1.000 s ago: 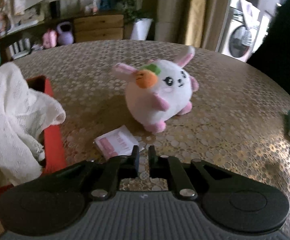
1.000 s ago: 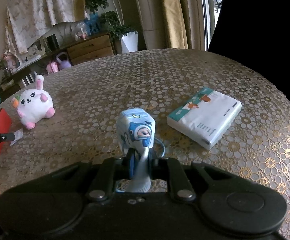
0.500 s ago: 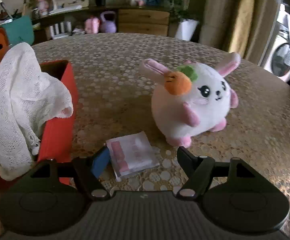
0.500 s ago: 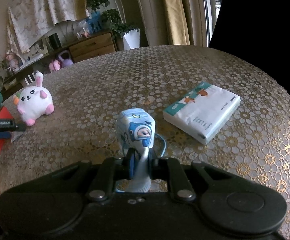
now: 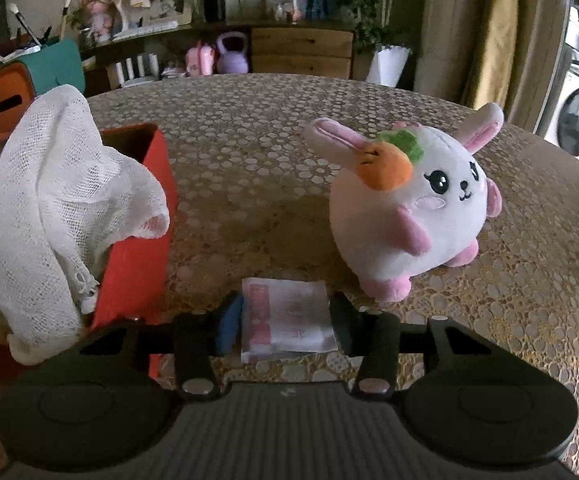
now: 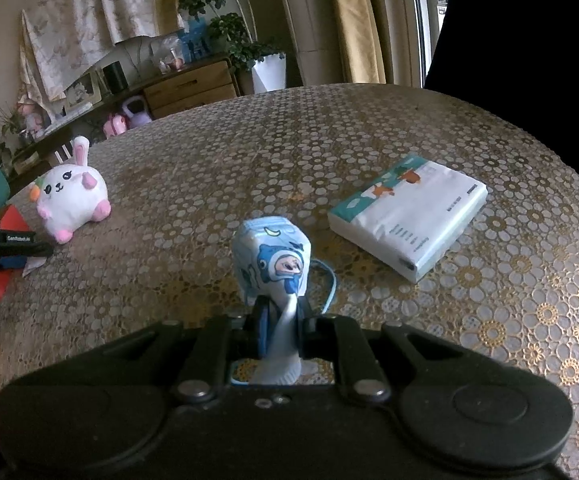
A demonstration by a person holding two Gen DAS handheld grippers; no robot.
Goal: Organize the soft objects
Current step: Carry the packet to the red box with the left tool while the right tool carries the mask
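The white mesh cloth [image 5: 49,208] covers most of the red box [image 5: 137,240], so no idea what's inside, and the box runs off the left edge. The print on the small packet [image 5: 285,316] is too blurry to read. The mask's [image 6: 273,256] lower end is tucked behind the right gripper's fingers [image 6: 259,320].

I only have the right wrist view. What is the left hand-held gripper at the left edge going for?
Observer: A small pink-and-white packet lies flat on the table between the jaws of the left hand-held gripper, which have just been closing.
Operator: Is it gripped?
Observer: I cannot tell. The fingers stand right at the packet's side edges.
Operator: And the red box next to it?
Observer: A white mesh cloth is draped over the rim of the red box and hangs down its near side.
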